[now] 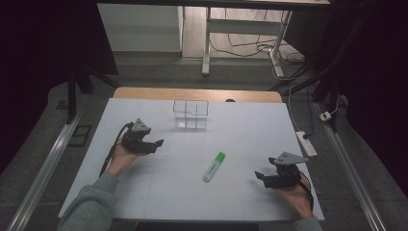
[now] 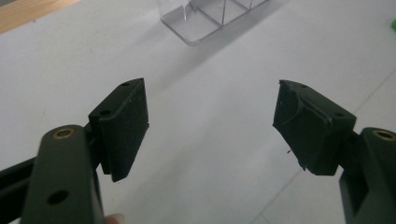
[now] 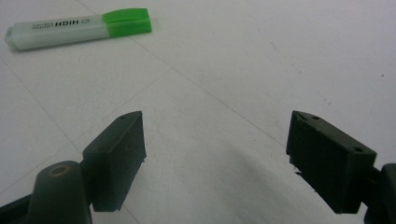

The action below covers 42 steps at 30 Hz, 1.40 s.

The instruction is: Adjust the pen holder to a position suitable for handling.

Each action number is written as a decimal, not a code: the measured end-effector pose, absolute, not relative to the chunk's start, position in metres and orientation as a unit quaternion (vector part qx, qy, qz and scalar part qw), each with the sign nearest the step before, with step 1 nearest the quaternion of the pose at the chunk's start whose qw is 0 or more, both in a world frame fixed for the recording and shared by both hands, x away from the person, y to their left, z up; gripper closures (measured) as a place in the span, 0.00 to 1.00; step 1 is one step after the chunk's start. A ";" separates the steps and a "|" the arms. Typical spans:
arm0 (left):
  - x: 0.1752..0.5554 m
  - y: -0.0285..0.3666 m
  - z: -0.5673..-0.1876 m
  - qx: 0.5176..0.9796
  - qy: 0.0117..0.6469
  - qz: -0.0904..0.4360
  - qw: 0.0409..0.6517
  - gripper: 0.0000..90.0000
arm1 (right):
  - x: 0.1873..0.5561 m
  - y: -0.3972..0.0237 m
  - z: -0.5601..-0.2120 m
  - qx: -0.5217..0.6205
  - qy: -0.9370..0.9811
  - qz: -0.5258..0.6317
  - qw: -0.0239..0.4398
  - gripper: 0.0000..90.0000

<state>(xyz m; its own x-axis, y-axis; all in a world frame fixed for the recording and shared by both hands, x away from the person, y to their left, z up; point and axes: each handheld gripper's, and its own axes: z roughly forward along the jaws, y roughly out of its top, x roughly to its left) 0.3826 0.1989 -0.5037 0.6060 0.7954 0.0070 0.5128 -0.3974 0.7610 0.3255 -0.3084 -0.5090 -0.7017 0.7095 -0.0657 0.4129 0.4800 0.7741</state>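
Note:
A highlighter [image 1: 214, 166] with a white body and green cap lies flat on the white table [image 1: 192, 192], a little right of centre. The right gripper view has the highlighter [image 3: 79, 29] at top left, ahead of the jaws. A clear plastic organiser [image 1: 190, 114] with several compartments stands at the back centre; its near corner [image 2: 205, 18] is at the top of the left gripper view. My left gripper [image 1: 158, 144] rests at the left, open and empty [image 2: 210, 126]. My right gripper [image 1: 260, 176] sits at the right, open and empty [image 3: 215, 158], a short way from the highlighter.
The white sheet covers a wooden table whose far edge [image 1: 197, 94] shows behind the organiser. A power strip [image 1: 306, 143] and cables lie on the floor to the right. Desk legs [image 1: 207, 43] stand beyond the table.

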 end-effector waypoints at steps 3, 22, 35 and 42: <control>0.391 0.197 -0.505 0.816 0.405 0.186 0.368 0.31 | 0.326 -0.308 -0.509 0.335 0.838 0.385 0.192 0.22; 0.439 0.190 -0.510 0.800 0.432 0.167 0.380 0.48 | 0.326 -0.307 -0.509 0.332 0.839 0.387 0.190 0.22; 0.467 0.185 -0.517 0.797 0.443 0.159 0.378 0.92 | 0.326 -0.308 -0.509 0.332 0.838 0.389 0.189 0.22; 0.479 0.180 -0.516 0.795 0.446 0.147 0.384 0.99 | 0.326 -0.309 -0.509 0.334 0.838 0.388 0.189 0.22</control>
